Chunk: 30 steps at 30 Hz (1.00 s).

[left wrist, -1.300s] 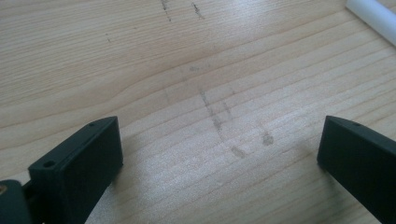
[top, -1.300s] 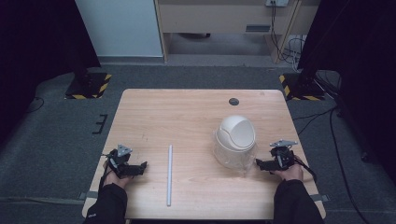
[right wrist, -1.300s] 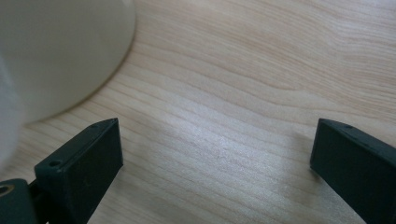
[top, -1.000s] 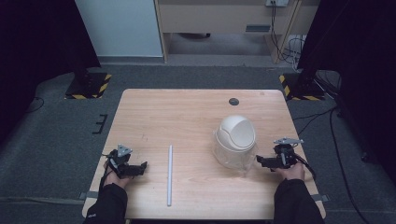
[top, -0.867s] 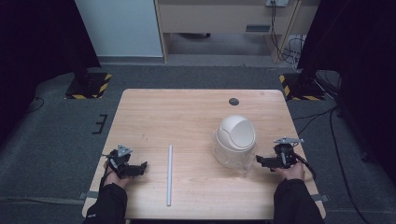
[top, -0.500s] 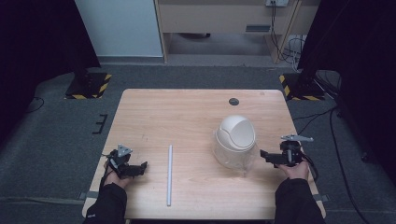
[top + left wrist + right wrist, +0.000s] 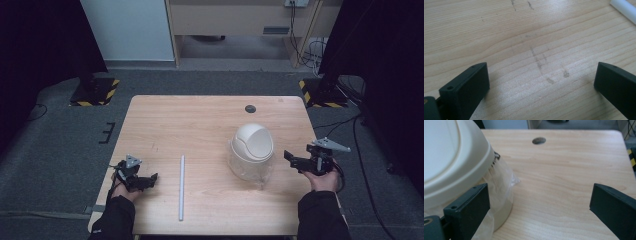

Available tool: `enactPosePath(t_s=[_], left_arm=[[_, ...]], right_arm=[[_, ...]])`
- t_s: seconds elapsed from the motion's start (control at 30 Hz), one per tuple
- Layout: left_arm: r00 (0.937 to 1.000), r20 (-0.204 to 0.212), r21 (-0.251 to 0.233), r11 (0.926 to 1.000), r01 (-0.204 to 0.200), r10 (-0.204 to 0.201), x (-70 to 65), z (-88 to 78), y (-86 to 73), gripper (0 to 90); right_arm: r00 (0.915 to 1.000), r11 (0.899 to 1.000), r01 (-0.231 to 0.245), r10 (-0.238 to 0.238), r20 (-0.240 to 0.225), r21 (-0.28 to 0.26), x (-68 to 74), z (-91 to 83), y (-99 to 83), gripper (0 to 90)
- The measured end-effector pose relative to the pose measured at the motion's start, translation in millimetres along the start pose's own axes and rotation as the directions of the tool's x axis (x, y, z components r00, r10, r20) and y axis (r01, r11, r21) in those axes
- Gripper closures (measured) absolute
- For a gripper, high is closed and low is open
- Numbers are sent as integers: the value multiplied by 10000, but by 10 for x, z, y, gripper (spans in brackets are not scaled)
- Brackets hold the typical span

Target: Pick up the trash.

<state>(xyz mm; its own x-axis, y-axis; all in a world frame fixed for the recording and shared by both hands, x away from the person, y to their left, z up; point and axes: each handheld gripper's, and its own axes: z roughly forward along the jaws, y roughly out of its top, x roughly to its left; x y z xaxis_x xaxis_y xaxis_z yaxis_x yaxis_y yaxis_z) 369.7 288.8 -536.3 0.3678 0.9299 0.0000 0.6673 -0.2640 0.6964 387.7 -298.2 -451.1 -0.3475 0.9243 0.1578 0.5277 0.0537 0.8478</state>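
Left gripper [image 7: 147,179]: held low over the wooden table [image 7: 200,120] near its left front corner, jaws spread wide with nothing between them; bare wood is seen ahead in the left gripper view.
Right gripper [image 7: 292,159]: jaws likewise parted and empty, pointed at the bin from just beside it.
Swing-lid bin [image 7: 251,150]: a small cream bin with a domed lid, lined with a clear plastic bag [image 7: 499,182], stood just ahead of the right gripper's jaws.
White rod [image 7: 182,186]: laid flat, a little beyond the left gripper's tips.
Risk, bin: it could be tipped or shoved if the domed lid is pinched, since curved plastic is likely to slip.
Risk, liner: loose bag film could be caught instead of the wall.
Risk, rod: it could be rolled away by one jaw.
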Motion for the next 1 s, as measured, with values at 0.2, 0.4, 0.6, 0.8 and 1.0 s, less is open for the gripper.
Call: enactPosePath(t_s=[0.2, 0.4, 0.6, 0.8, 1.0], left_arm=[[10000, -20, -4, 10000, 20, -20, -2, 1, 1, 0], [10000, -20, -5, 10000, 18, -18, -2, 1, 1, 0], [10000, 6, -9, 10000, 21, -21, 0, 2, 2, 0], [10000, 49, -11, 10000, -19, 19, 6, 2, 3, 0], [9998, 143, -10, 9999, -103, 104, 16, -2, -1, 0]], right_arm=[[10000, 9976, 15, -19, -53, -697, 28, -145, 116, 24], [9987, 9915, 206, -263, -428, -1288, 103, -253, 239, 12], [9958, 9861, 445, -566, -715, -1599, 177, -343, 322, 11], [9907, 9772, 842, -1031, -891, -1948, 305, -462, 456, 19], [9849, 9735, 992, -1256, -1195, -2060, 426, -502, 533, 21]])
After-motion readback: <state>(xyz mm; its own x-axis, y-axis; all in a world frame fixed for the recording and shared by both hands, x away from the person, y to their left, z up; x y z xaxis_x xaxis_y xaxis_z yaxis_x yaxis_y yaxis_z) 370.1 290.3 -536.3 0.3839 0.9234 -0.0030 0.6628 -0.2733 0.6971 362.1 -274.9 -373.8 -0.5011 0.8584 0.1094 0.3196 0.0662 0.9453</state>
